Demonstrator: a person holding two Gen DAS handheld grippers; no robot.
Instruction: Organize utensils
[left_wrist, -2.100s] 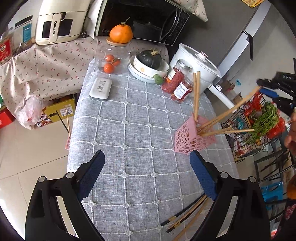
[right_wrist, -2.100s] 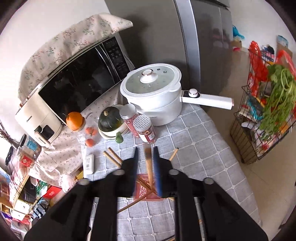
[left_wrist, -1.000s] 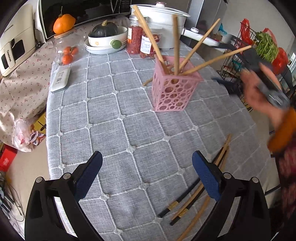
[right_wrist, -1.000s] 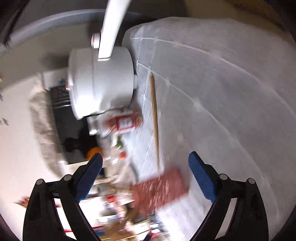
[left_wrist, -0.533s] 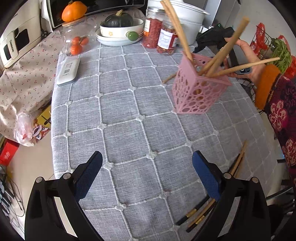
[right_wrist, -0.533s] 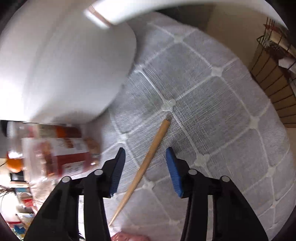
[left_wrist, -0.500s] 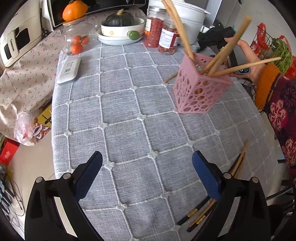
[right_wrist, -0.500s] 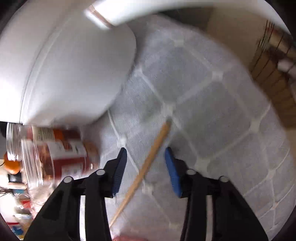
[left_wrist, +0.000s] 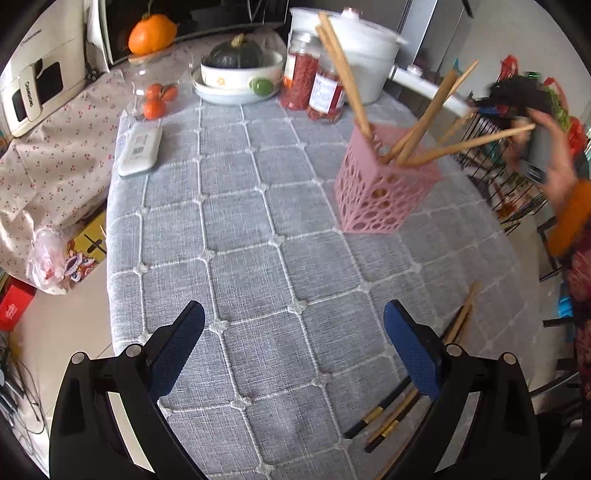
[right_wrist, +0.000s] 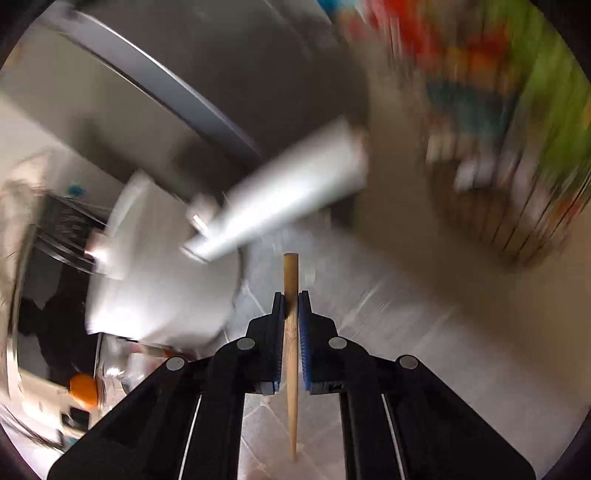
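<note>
My right gripper (right_wrist: 291, 301) has just closed its jaws on a wooden chopstick (right_wrist: 290, 354), clamped near its thick end, long axis along the fingers, thin tip toward the tabletop (left_wrist: 258, 240). Pink holder (left_wrist: 384, 192) sits nearer this hand. Left gripper (left_wrist: 291, 343) hovers jaws wide, empty, over loose chopsticks (left_wrist: 391, 417).

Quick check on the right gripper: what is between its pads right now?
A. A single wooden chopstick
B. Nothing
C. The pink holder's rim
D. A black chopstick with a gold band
A. In the right wrist view the right gripper has just been closing and its pads now press on a single wooden chopstick.
</note>
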